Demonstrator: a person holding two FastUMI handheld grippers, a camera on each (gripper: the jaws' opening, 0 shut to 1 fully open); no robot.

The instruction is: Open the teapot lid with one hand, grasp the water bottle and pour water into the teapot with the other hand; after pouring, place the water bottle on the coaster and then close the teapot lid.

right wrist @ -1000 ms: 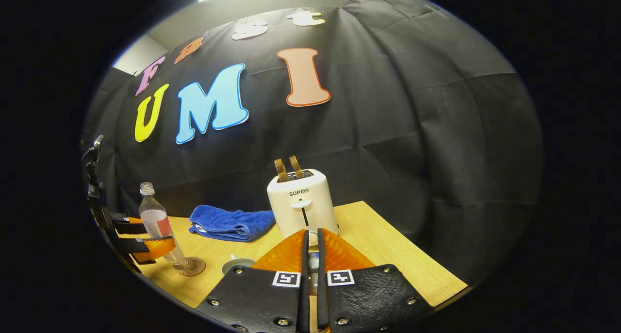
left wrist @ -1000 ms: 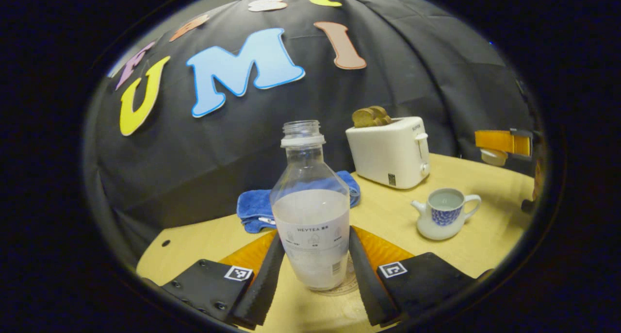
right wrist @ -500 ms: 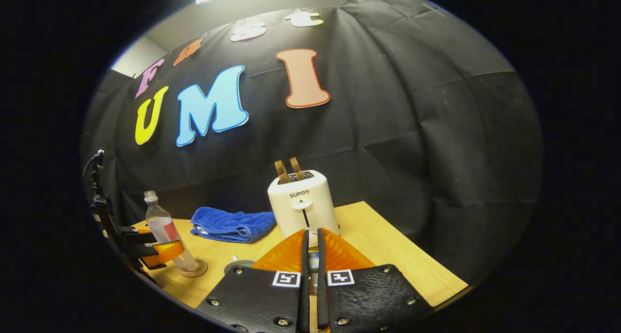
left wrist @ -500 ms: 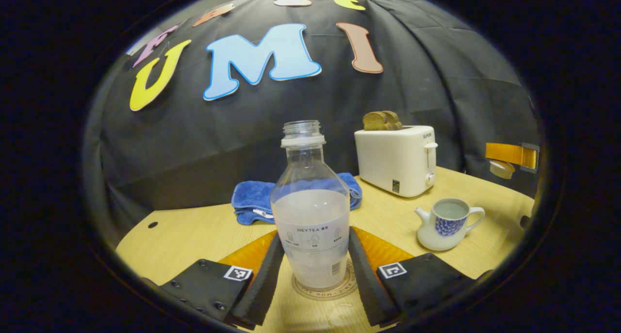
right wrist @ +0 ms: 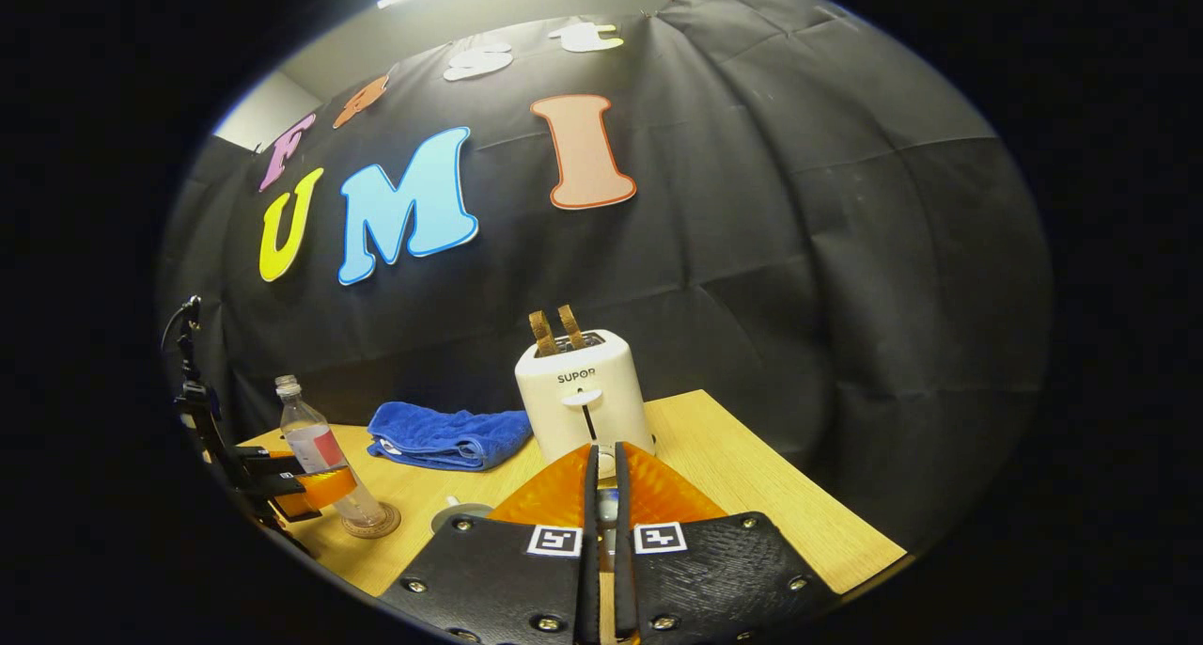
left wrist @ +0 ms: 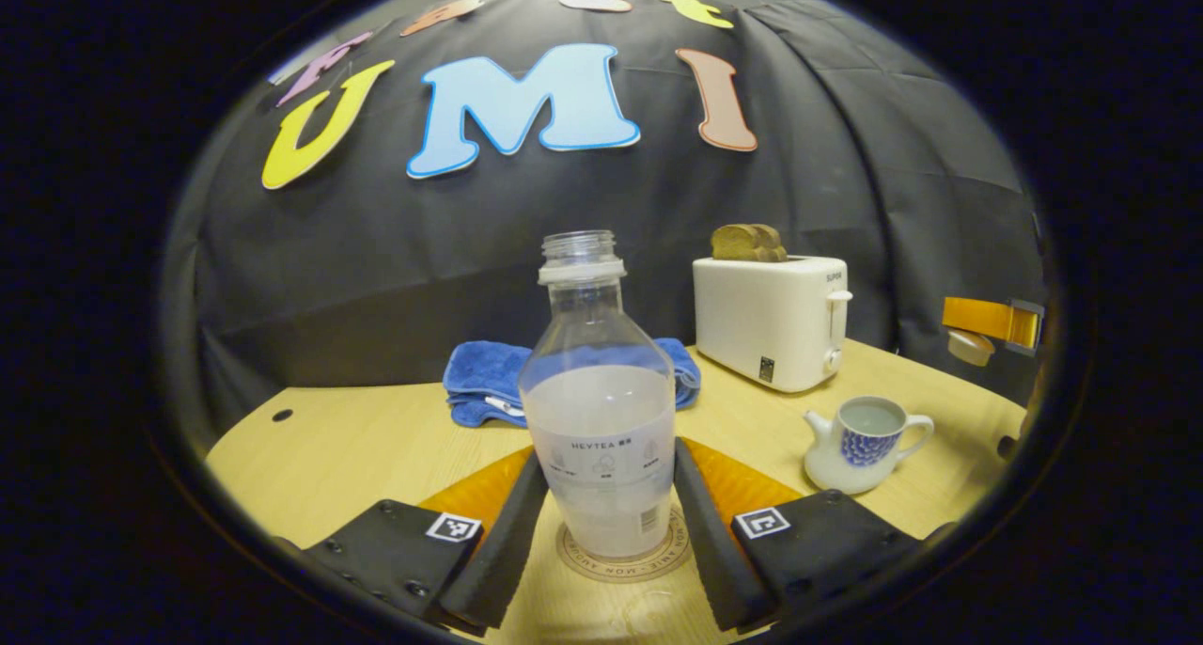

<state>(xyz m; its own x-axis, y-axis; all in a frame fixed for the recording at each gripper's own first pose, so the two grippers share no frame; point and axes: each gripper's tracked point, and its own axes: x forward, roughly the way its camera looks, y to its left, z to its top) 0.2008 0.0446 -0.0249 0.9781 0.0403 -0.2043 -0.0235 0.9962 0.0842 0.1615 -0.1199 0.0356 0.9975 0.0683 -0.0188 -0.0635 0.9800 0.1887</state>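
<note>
The clear, uncapped water bottle (left wrist: 601, 419), about half full, stands upright on the round coaster (left wrist: 628, 562). My left gripper (left wrist: 608, 452) is shut on its lower body, one finger pressing each side. To the right the white-and-blue teapot (left wrist: 865, 438) sits open with water inside. My right gripper (right wrist: 606, 455) is shut on the teapot lid (right wrist: 607, 511) and holds it in the air, above and right of the pot. The left gripper view shows that gripper (left wrist: 992, 318) with the lid (left wrist: 968, 346) under it. In the right gripper view, the bottle (right wrist: 315, 457) and left gripper (right wrist: 282, 480) are far left.
A white toaster (left wrist: 771, 321) with two bread slices stands at the back of the wooden table (left wrist: 357, 448). A folded blue towel (left wrist: 484, 391) lies behind the bottle. The teapot's rim (right wrist: 460, 511) peeks out left of my right fingers.
The bottle has settled lower and more upright onto the coaster, more of which now shows under it. My left gripper stays shut on it. The right gripper has hardly moved.
</note>
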